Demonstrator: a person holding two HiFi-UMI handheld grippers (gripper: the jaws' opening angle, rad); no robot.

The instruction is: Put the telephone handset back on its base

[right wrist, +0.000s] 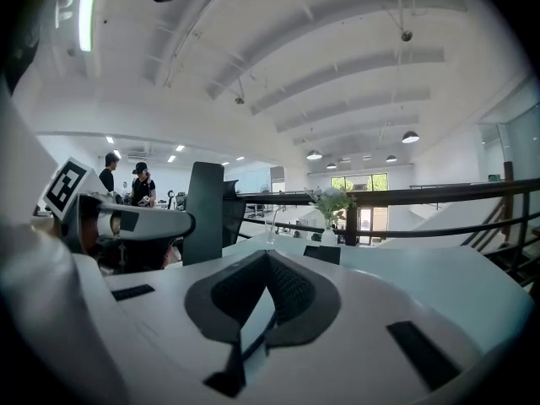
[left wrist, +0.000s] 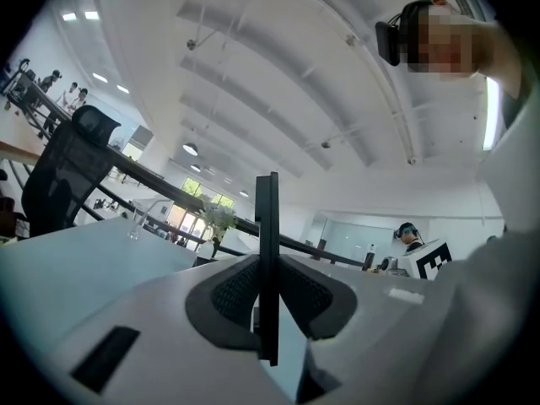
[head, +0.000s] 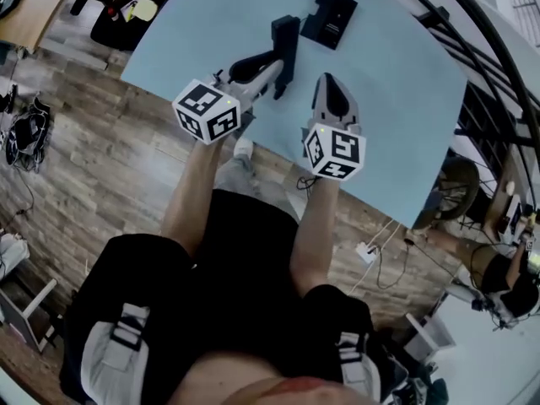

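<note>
Handset (head: 287,40): black, gripped in my left claw (head: 282,67) over the light blue desk (head: 396,99). In the left gripper view the handset stands edge-on as a thin upright black bar, and both jaws are pressed flat against its two sides. In the right gripper view it appears as an upright dark slab (right wrist: 206,212), with the left claw reaching it from the side. I cannot tell whether its lower end touches the desk.

Base (head: 331,15): black and roughly rectangular, lying flat on the desk just right of and beyond the handset. The two are near each other but apart; the handset is not seated on the base.

Right claw (head: 330,84): over the near part of the desk, right of the handset and on the near side of the base, touching neither. In the right gripper view its jaws are drawn together with only a thin slit between the pads, and nothing sits between them.

Vase of flowers (right wrist: 329,209): visible in the right gripper view, standing at the far end of the desk in front of a dark railing (right wrist: 439,194).
</note>
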